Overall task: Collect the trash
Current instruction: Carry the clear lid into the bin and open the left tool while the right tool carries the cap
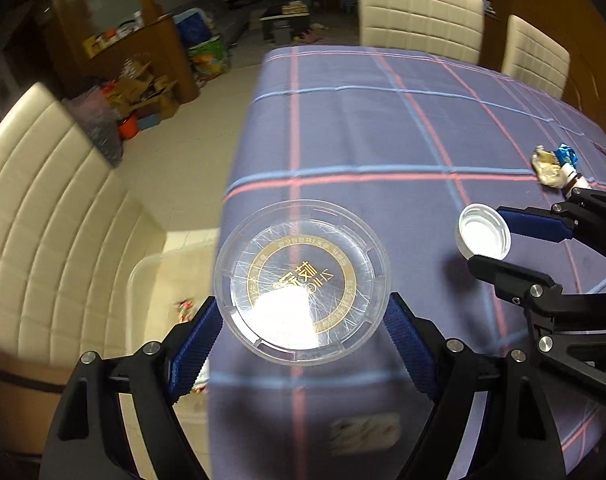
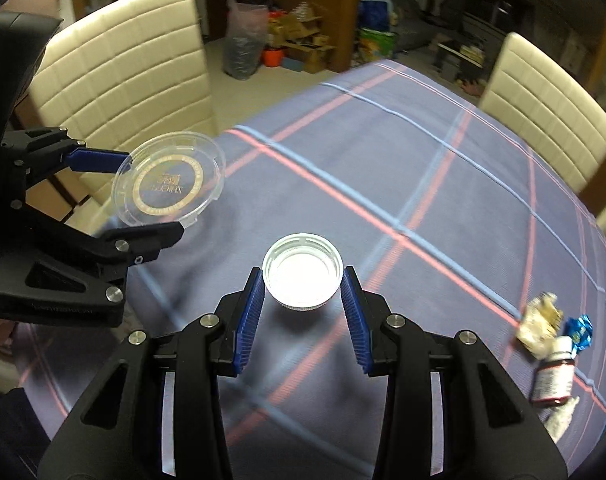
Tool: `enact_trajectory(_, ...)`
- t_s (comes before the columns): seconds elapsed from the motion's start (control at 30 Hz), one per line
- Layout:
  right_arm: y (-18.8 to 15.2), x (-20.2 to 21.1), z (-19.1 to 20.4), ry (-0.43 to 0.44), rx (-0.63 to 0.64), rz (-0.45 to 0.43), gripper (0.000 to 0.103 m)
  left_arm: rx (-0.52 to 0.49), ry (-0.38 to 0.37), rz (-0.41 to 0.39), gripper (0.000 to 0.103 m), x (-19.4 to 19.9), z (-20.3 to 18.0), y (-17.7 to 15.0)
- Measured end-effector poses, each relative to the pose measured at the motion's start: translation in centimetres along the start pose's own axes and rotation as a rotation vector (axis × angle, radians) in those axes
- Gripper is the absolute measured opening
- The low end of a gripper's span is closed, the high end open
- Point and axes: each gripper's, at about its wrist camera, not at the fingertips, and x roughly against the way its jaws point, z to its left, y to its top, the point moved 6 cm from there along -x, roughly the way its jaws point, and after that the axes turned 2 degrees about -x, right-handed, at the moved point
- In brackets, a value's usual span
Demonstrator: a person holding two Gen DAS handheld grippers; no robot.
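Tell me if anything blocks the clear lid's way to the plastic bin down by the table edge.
Nothing visible does. The left gripper holds the clear lid at the table's edge; the clear bin sits on the floor just beyond, open air between.

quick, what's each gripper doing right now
Left gripper: shut on the clear plastic lid.
Right gripper: shut on the white bottle cap.

- dim indoor light, with dark vignetted corners in both views.
- strong white glare on the clear lid (image 1: 302,282) and inside the white cap (image 2: 302,274).
- motion blur smears the tablecloth (image 1: 383,128) and the chairs (image 2: 127,68).
- fisheye bending curves the edges; the background room is murky.
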Motion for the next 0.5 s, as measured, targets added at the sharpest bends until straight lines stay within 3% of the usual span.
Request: enact_trajectory(0.5, 3.8, -3.1, 10.4, 0.063, 0.142, 0.019, 0.041, 0.182, 0.058, 0.023, 0.080, -0.4, 10.7, -5.1)
